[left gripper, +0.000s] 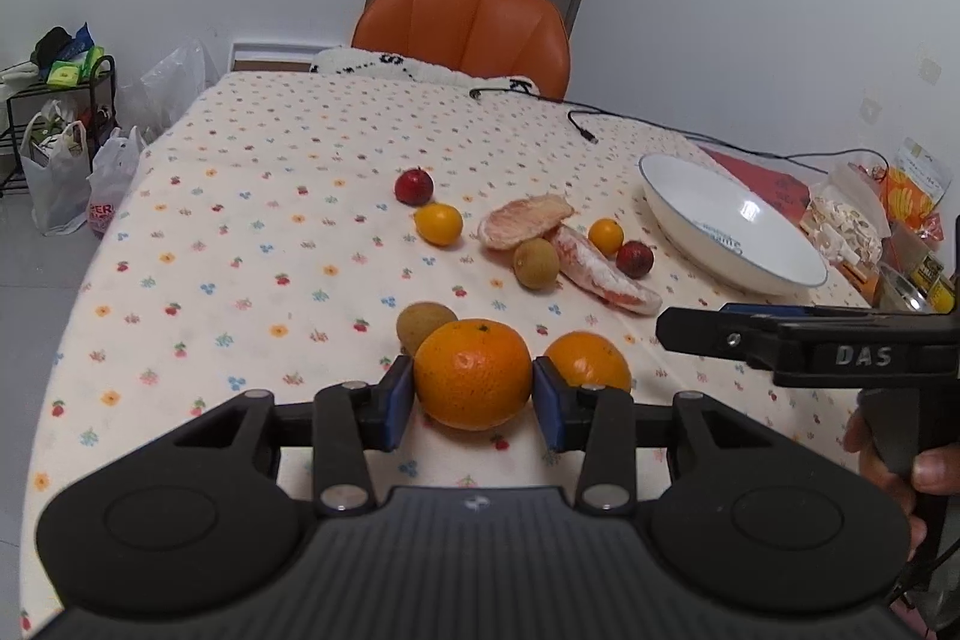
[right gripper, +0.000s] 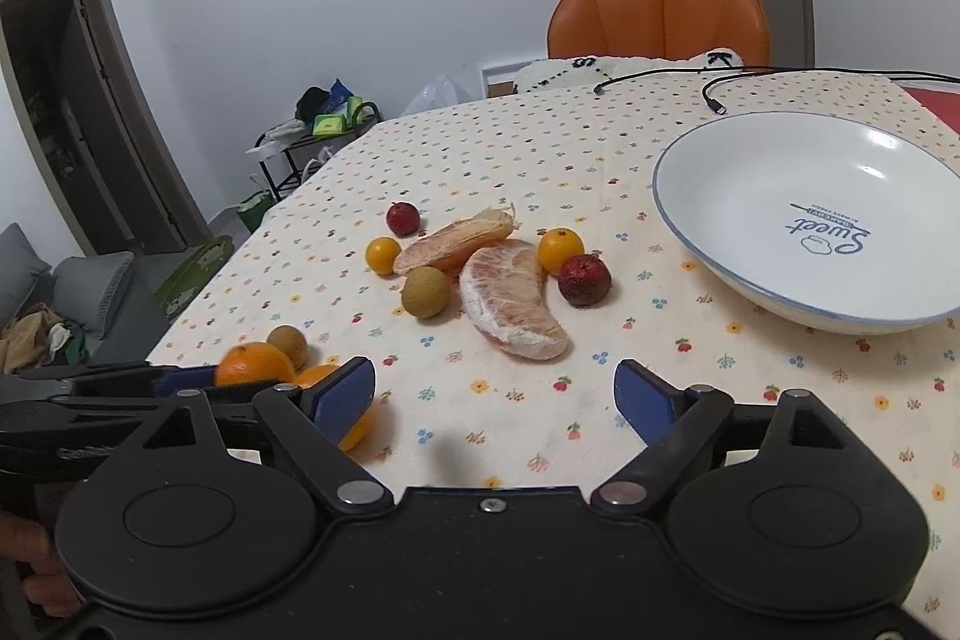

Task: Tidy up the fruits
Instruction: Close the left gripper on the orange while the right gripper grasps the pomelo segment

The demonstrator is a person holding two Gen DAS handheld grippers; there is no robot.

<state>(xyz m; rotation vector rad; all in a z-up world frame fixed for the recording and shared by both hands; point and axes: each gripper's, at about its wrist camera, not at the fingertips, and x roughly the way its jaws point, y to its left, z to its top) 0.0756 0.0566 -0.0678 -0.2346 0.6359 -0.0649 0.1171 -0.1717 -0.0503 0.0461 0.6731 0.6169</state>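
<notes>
- Left tool (left gripper: 474, 394) clenches the large round orange (left gripper: 473, 373) on the floral-clothed bench (left gripper: 270, 220).
- Right tool (right gripper: 495, 394) hangs spread wide, holding nothing, near the white blue-rimmed bowl (right gripper: 720, 244).

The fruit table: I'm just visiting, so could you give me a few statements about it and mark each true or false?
1. The left tool has a big orange between its blue pads. True.
2. The white bowl already holds fruit. False: it holds none.
3. The right tool grips a red fruit. False: it is open, holding nothing, and the red fruit lies on the tablecloth.
4. Two peeled pomelo pieces lie among the small fruits. True.
5. A green chair stands behind the table. False: the chair is orange.
</notes>
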